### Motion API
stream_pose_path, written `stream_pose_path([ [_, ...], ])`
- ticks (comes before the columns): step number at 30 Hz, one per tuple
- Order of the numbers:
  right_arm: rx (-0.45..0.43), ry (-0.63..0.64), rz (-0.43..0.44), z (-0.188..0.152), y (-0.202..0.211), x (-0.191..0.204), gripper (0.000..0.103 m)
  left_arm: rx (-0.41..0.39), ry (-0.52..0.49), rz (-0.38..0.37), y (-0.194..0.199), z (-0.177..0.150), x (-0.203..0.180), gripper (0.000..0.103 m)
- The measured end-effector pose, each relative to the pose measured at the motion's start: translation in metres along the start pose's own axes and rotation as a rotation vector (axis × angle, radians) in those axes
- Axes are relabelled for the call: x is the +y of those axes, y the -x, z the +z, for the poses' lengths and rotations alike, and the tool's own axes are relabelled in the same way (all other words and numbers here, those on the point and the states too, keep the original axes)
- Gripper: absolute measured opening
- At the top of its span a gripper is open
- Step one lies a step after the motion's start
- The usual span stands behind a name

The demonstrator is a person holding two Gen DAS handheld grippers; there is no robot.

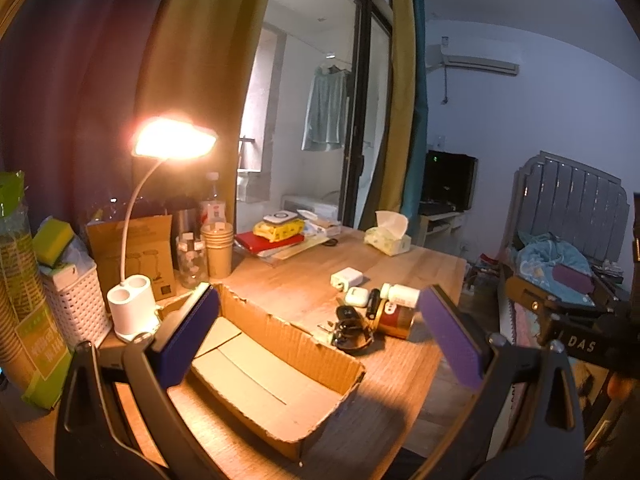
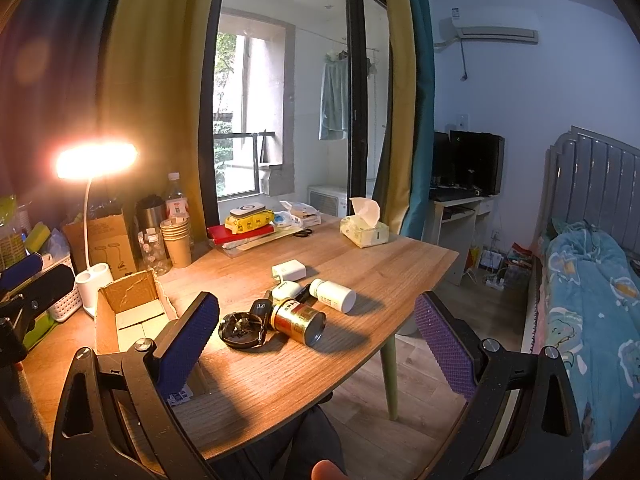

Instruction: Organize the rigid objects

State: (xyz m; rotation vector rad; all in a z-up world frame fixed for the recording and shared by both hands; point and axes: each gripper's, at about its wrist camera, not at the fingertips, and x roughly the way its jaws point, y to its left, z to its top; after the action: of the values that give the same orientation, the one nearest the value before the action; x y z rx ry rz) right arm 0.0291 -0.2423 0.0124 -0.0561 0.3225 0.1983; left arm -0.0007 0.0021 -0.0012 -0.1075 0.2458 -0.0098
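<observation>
An open cardboard box (image 1: pixel 260 364) (image 2: pixel 128 312) lies on the wooden table (image 2: pixel 360 256), nothing inside it. Right of it sits a cluster: a gold tin (image 2: pixel 298 320) (image 1: pixel 394 318) on its side, a white pill bottle (image 2: pixel 334 294) (image 1: pixel 400 294), a black car key (image 2: pixel 260 308) (image 1: pixel 346 314), a black round ashtray-like dish (image 2: pixel 240 330), a white earbud case (image 1: pixel 356 296) (image 2: pixel 285 290) and a white charger (image 2: pixel 289 270) (image 1: pixel 346 278). My left gripper (image 1: pixel 320 320) hovers open above the box. My right gripper (image 2: pixel 316 330) hangs open near the table's front edge, short of the cluster.
A lit desk lamp (image 1: pixel 136 308), paper cups (image 1: pixel 218 248), a white basket (image 1: pixel 76 304) and bottles crowd the left. Books with a yellow pack (image 2: pixel 248 220) and a tissue box (image 2: pixel 364 230) stand at the back. A bed (image 2: pixel 592 300) lies right of the table.
</observation>
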Motion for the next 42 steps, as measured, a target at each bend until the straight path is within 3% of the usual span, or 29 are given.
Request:
stream_pose_path([
  [42, 0.009, 0.002, 0.012, -0.0034, 0.0, 0.0018, 0.1, -0.004, 0.03, 0.024, -0.0026, 0.0026, 0.0035, 0.101],
])
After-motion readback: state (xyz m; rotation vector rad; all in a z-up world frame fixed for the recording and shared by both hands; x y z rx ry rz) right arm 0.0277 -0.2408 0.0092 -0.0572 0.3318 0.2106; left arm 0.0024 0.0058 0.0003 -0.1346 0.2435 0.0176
